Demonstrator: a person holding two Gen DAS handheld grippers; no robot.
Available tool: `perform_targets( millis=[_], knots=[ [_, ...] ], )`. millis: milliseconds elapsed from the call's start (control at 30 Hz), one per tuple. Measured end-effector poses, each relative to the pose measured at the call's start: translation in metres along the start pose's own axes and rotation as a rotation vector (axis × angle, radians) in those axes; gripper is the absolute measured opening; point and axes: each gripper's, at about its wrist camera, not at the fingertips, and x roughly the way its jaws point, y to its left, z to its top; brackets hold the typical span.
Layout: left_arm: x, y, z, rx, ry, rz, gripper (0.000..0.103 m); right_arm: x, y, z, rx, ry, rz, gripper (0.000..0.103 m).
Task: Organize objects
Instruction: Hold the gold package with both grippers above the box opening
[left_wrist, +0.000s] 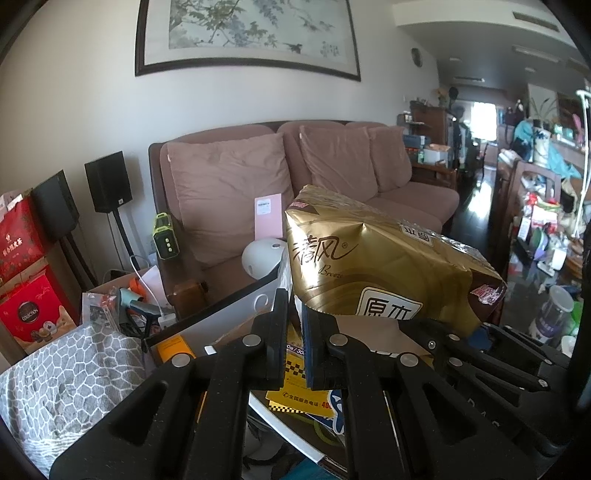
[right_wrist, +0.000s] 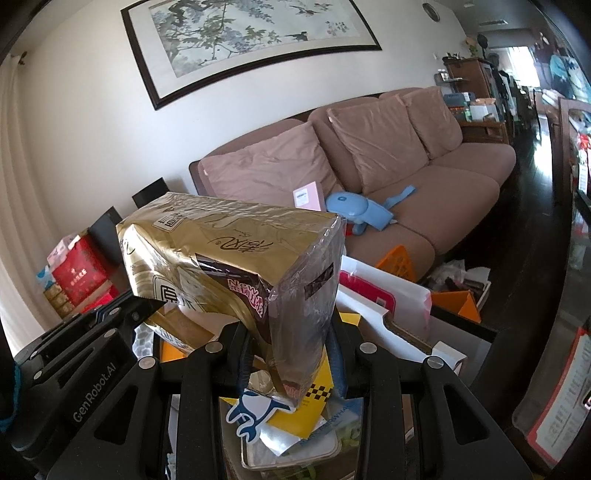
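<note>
Tongs of both hands, left (left_wrist: 295, 325) and right (right_wrist: 291, 354), clamp gold tissue pack (left_wrist: 384, 266).

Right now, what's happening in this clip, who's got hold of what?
A person is tidying with two hand-held grippers. The right gripper is clamped on one end of a gold tissue pack, holding it up above a cluttered pile of papers. The left gripper sits shut at the pack's other end, apparently pinching the wrapper's edge. A pink sofa stands behind.
</note>
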Motion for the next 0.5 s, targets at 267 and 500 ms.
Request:
perform_targets(
  millis=[267, 500],
  knots=[
    [0.0013, -0.0018, 0.0003, -0.006, 0.004, -0.003, 0.007, -0.0003, -0.0015, 0.0013, 0.0, -0.005, -0.008, 0.034],
    [0.0023, -0.0061, 0.0013, -0.017, 0.01, -0.017, 0.007, -0.0009, -0.0101, 0.004, 0.009, -0.009, -0.014, 0.034]
  ],
)
